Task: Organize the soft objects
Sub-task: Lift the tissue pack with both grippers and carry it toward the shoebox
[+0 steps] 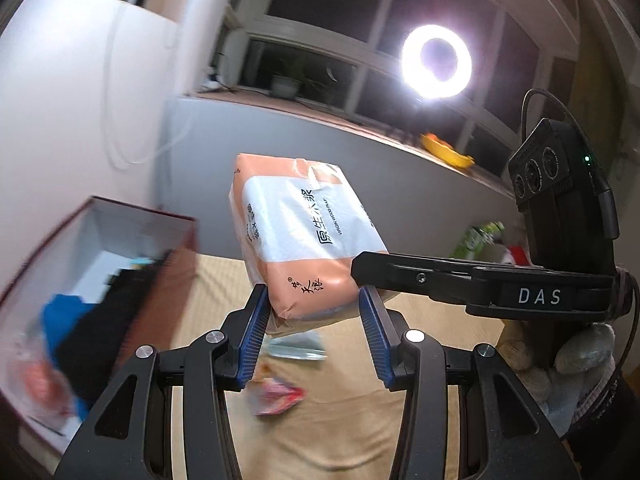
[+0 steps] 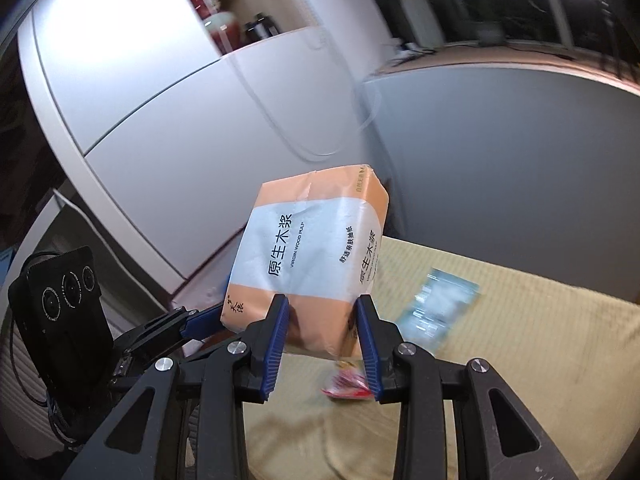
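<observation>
Tissue pack (image 2: 312, 256): orange-and-white, lifted clear above the tan table (image 2: 520, 340), long axis pointing up and away from both claws.
Right gripper (image 2: 322, 340): jaws closed onto the pack's lower end, carrying it.
Left gripper (image 1: 314, 336): jaws straddle the same end; the left pad touches, the right shows a slight gap, so grip uncertain.
Open box (image 1: 132, 224): at the table's left edge, left of the pack, nearer the left gripper.

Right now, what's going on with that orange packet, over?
Left gripper and right gripper both clamp the tissue pack, lifted off the table. Open box at left. Nothing blocking.
</observation>
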A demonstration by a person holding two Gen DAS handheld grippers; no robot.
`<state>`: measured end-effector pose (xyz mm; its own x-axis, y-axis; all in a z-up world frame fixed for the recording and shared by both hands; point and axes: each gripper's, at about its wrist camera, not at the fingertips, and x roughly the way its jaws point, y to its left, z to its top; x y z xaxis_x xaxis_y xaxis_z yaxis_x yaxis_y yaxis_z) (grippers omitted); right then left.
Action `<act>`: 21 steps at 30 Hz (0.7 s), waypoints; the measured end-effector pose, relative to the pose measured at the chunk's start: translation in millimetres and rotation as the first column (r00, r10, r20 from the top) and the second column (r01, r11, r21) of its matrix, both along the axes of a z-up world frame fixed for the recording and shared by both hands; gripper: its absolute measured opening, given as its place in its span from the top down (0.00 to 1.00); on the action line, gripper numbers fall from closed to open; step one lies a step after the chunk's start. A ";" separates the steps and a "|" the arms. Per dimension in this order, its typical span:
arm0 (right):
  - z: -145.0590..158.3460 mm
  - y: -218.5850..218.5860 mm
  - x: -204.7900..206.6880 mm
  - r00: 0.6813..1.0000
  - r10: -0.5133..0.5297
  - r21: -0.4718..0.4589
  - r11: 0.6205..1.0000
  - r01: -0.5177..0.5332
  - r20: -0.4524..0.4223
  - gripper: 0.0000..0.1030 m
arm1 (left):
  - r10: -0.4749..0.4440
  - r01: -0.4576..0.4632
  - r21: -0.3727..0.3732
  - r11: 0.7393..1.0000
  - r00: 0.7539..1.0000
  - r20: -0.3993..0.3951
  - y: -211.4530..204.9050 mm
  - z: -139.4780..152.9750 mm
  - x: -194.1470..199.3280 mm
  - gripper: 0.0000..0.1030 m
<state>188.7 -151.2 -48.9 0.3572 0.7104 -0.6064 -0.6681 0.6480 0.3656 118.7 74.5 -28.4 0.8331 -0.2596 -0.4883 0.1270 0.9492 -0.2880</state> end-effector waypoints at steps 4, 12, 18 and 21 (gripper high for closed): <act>2.1 45.9 1.4 0.998 0.056 -0.008 0.998 -0.056 0.002 0.70 | 0.061 -0.061 0.004 0.998 0.998 0.001 35.0 2.7 -4.1 0.57; -6.1 128.5 10.2 0.989 0.148 -0.013 0.989 -0.148 -0.028 0.70 | 0.166 -0.165 0.020 0.986 0.986 -0.017 91.8 -0.1 -6.7 0.57; -19.0 168.2 23.4 0.982 0.178 -0.031 0.983 -0.180 -0.059 0.70 | 0.214 -0.214 0.015 0.977 0.976 -0.047 119.8 -11.9 -0.3 0.57; -23.6 183.0 29.0 0.982 0.180 -0.049 0.982 -0.184 -0.062 0.70 | 0.235 -0.234 0.024 0.972 0.970 -0.062 126.4 -19.2 5.3 0.57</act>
